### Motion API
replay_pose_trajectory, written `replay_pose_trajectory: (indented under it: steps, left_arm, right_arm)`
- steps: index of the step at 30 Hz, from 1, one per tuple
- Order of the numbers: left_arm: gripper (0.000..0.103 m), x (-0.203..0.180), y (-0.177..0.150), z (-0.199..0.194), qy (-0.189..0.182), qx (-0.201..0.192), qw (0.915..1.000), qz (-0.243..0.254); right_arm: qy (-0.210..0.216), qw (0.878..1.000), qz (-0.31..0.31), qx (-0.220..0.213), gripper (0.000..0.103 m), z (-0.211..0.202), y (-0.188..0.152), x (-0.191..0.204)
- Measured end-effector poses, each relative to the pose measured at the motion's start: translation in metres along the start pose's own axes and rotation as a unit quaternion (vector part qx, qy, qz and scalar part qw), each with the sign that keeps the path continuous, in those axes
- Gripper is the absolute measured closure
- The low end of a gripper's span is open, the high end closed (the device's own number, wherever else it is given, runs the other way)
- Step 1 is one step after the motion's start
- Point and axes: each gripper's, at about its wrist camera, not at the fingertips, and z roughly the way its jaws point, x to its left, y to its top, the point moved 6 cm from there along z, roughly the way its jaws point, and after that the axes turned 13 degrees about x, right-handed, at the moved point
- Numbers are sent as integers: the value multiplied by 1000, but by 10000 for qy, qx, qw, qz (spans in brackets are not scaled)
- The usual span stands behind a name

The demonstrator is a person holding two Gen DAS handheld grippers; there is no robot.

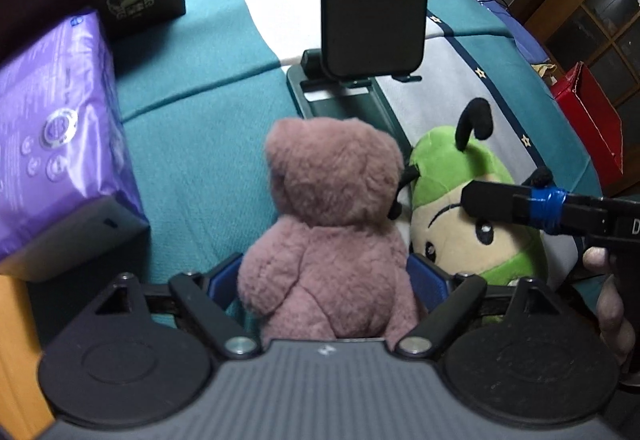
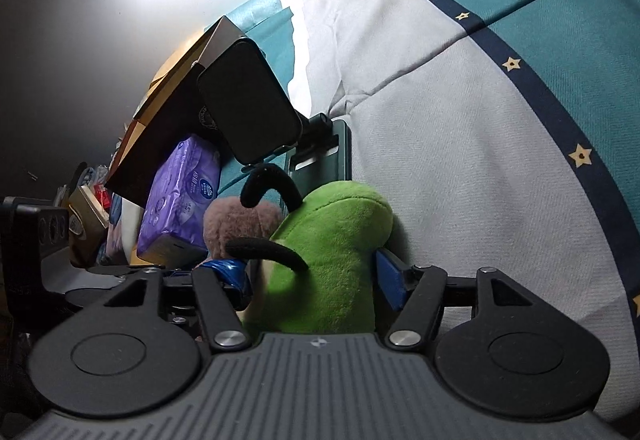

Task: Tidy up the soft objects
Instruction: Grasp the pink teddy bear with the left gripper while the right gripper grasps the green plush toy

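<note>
Fuzzy mauve teddy bear (image 1: 326, 224) sits on the bed (image 1: 192, 143) with its back showing, just left of the green bug plush (image 1: 476, 207). Left gripper (image 1: 330, 280) straddles the bear, right gripper (image 2: 316, 280) straddles the bug, both spread wide, not squeezing.

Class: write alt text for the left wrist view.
A pink teddy sits between the left gripper's open jaws on a teal bedspread. Beside it lies a green plush, with the right gripper over it.

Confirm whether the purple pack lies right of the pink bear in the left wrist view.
No, the purple pack lies left of the pink bear.
</note>
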Motion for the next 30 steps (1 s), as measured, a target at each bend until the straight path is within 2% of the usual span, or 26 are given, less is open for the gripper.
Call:
replay_pose_trajectory:
  steps: [6, 11, 18, 22, 30]
  left_arm:
    - [15, -6, 1, 2, 160, -34, 9996, 227]
    - [23, -7, 0, 0, 42, -91, 9994, 320]
    - [33, -9, -1, -7, 49, -242, 9988, 414]
    - [46, -10, -1, -17, 38, -414, 9980, 466]
    - [50, -13, -3, -26, 221, -602, 9960, 621]
  right_arm:
    - [328, 9990, 223, 193, 51, 10, 2, -4]
    - [645, 9961, 551, 246, 55, 8, 1, -12]
    - [773, 9937, 801, 115, 57, -4, 2, -20]
    - [735, 9932, 906, -31, 57, -13, 6, -26]
    - [672, 9918, 1056, -255, 57, -21, 12, -31]
